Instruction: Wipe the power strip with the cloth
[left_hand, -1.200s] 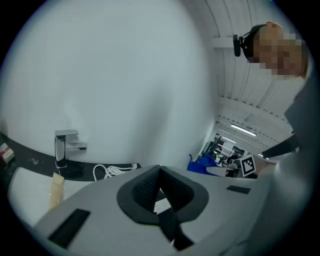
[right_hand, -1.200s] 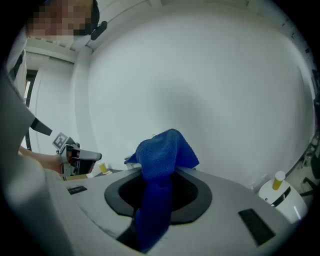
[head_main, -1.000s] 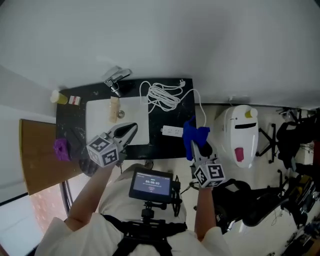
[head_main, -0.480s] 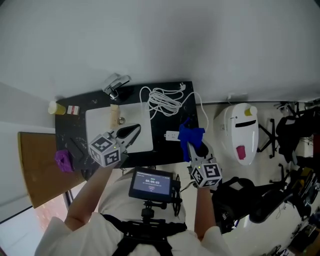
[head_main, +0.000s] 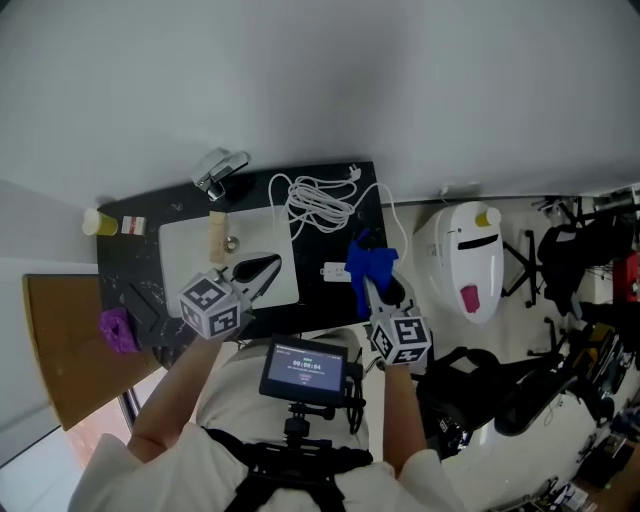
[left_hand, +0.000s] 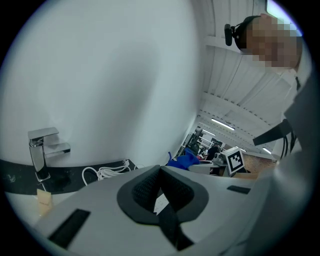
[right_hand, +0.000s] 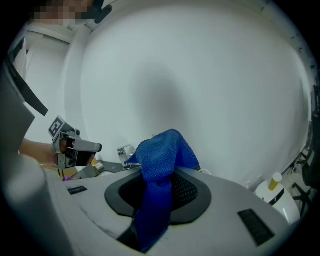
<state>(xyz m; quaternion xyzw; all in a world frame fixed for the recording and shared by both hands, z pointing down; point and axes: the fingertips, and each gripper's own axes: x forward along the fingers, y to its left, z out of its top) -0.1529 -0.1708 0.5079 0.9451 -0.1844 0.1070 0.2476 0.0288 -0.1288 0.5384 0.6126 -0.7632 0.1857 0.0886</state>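
The white power strip (head_main: 336, 271) lies on the black desk (head_main: 180, 205), close to its near edge, with its cord running off to a loose white coil (head_main: 318, 200) behind it. My right claw (head_main: 370, 283) is clamped on the blue cloth (head_main: 368, 260). In the right gripper view the fabric is pinched between the jaws and bunches up above them. From the head view the cloth hangs at the strip's right end, over it or just beside it. I cannot tell whether it touches the casing.

My left claw (head_main: 262, 268) is to the left of the strip, over the white sink basin (head_main: 190, 250), its jaws together with nothing between them. The faucet (head_main: 218, 170) stands well beyond the strip to the left.

As I judge it, the cloth is secured and brought to the strip, but the wiping itself is barely begun. The whole length of the strip leftward of the cloth looks uncovered and remains to be passed over.
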